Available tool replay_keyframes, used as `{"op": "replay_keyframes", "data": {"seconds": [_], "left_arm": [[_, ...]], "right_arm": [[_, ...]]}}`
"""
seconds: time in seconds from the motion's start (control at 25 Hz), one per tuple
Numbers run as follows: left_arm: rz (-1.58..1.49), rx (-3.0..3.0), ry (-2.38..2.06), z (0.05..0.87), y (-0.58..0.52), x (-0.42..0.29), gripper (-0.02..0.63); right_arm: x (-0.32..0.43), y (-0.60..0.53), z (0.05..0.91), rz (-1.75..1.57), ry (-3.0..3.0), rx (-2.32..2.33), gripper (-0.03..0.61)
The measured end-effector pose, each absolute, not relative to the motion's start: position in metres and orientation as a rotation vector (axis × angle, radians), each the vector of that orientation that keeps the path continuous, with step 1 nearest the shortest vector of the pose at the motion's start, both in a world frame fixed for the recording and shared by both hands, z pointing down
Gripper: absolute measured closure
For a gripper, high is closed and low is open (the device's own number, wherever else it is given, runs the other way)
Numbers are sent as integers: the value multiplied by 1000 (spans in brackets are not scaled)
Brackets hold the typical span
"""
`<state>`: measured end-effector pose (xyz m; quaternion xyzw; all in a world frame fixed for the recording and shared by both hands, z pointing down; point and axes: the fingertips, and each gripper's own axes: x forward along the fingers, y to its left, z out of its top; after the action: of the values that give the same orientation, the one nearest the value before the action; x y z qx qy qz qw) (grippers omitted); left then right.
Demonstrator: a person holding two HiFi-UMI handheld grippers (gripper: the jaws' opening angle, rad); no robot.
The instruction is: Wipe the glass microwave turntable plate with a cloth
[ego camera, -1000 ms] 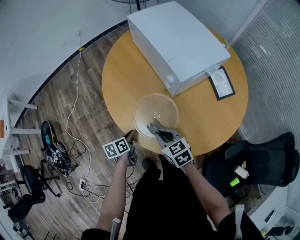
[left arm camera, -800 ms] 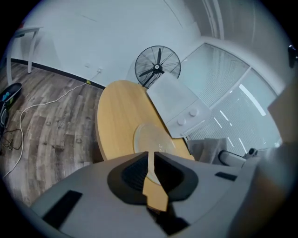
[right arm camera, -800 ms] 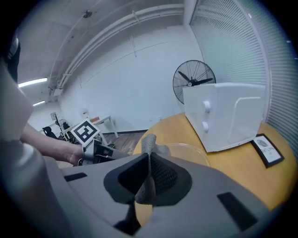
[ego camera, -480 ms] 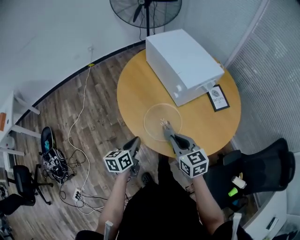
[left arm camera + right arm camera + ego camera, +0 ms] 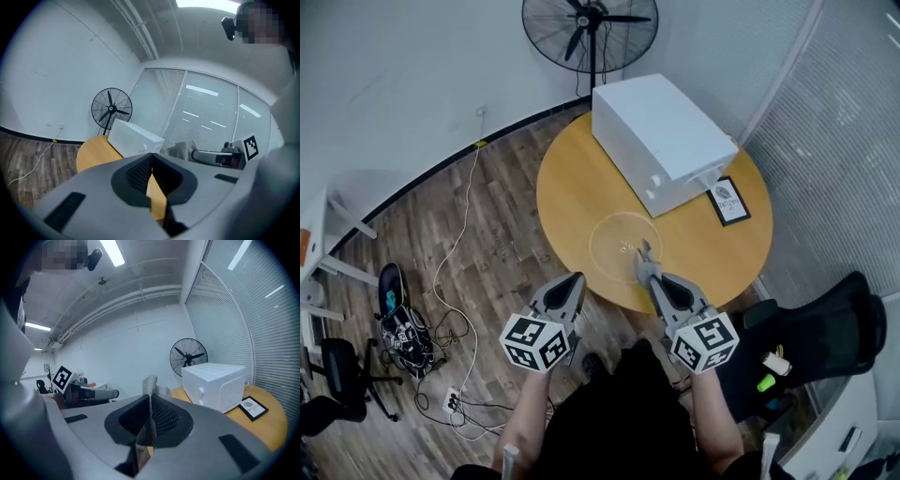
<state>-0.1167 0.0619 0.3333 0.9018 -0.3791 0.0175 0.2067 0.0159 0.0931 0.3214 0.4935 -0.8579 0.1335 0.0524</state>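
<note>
The clear glass turntable plate (image 5: 624,246) lies flat on the round wooden table (image 5: 572,197), near its front edge. My right gripper (image 5: 644,255) hovers high over the plate's near right rim, shut on a thin grey cloth (image 5: 150,386) that stands up between its pads. My left gripper (image 5: 573,284) is held up off the table's front left edge, over the floor. Its jaws are shut with nothing between them. In the left gripper view (image 5: 151,157) the right gripper and the cloth (image 5: 185,150) show at the right.
A white microwave (image 5: 661,141) stands at the back of the table with a framed card (image 5: 728,202) to its right. A standing fan (image 5: 589,28) is behind the table, a black chair (image 5: 825,328) at the right, and cables (image 5: 441,319) on the wooden floor at the left.
Both grippers have risen well above the table. The right one lifted off the plate with the cloth still in it. The left one's jaws have closed and it rolled.
</note>
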Motion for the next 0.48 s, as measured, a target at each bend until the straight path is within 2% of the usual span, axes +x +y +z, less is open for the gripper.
{"op": "replay_keyframes", "data": {"seconds": [0.48], "left_arm": [[22, 2611, -1061, 295, 72, -109, 615]], "right_arm": [[22, 106, 290, 344, -2662, 1542, 558]]}}
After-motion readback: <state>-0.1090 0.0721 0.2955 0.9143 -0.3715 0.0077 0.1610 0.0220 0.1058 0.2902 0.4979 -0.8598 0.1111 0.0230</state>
